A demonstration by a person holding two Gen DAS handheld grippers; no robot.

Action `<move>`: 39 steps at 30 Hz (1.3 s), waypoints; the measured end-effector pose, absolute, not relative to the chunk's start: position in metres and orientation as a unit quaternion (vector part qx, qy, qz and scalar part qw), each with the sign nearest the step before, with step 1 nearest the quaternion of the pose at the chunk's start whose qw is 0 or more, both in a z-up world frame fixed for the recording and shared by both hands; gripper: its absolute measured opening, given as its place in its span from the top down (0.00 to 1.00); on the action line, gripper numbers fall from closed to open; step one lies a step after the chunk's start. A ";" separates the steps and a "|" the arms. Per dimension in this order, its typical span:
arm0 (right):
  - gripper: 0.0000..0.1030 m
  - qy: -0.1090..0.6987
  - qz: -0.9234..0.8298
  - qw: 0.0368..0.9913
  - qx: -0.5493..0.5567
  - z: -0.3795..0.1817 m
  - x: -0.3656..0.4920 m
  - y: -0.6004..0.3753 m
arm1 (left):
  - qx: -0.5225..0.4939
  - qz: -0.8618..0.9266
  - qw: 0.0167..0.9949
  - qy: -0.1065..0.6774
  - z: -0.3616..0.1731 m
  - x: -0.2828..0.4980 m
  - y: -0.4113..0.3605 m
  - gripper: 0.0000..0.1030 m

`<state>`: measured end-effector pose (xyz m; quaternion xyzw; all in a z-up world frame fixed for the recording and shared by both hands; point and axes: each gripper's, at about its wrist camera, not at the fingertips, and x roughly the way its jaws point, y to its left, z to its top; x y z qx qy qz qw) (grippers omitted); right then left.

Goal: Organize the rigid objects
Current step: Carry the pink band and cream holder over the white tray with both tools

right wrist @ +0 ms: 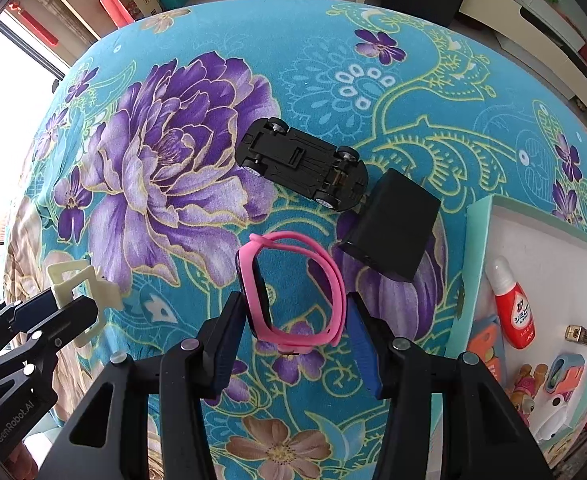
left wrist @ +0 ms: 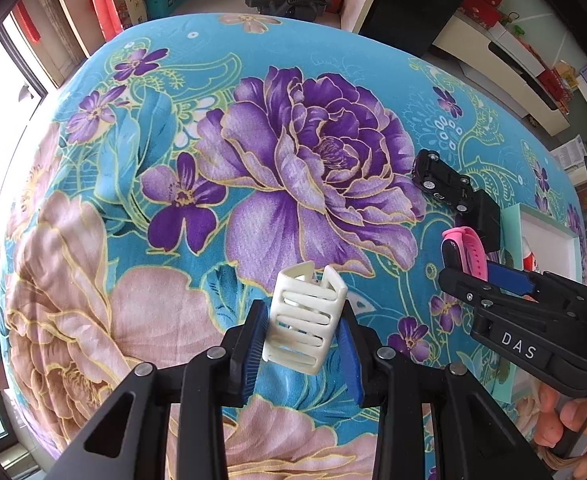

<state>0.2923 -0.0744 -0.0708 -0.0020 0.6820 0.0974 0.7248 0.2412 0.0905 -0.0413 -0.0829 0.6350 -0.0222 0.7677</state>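
I am holding the left tool (left wrist: 302,342) clenched on a white slotted hair clip (left wrist: 304,317), lifted over the floral cloth (left wrist: 197,240) covering the bench. My right tool (right wrist: 293,336) is straddling a pink wristband (right wrist: 293,292) lying on the cloth. Its left pad is touching the band's dark module, while the right pad is sitting just beside the strap, so I am reading it as not yet gripping. At one o'clock a black charger block (right wrist: 389,226) is resting. Beyond, at twelve, a black toy car (right wrist: 303,164) is lying wheels up. At three o'clock a white tray (right wrist: 553,248) is holding a red-and-white bottle (right wrist: 513,304).
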 end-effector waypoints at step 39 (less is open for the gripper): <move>0.49 0.685 -0.027 0.724 0.076 -0.035 0.241 -0.380 | 0.046 -0.160 0.759 0.630 -0.013 0.258 -0.229 0.64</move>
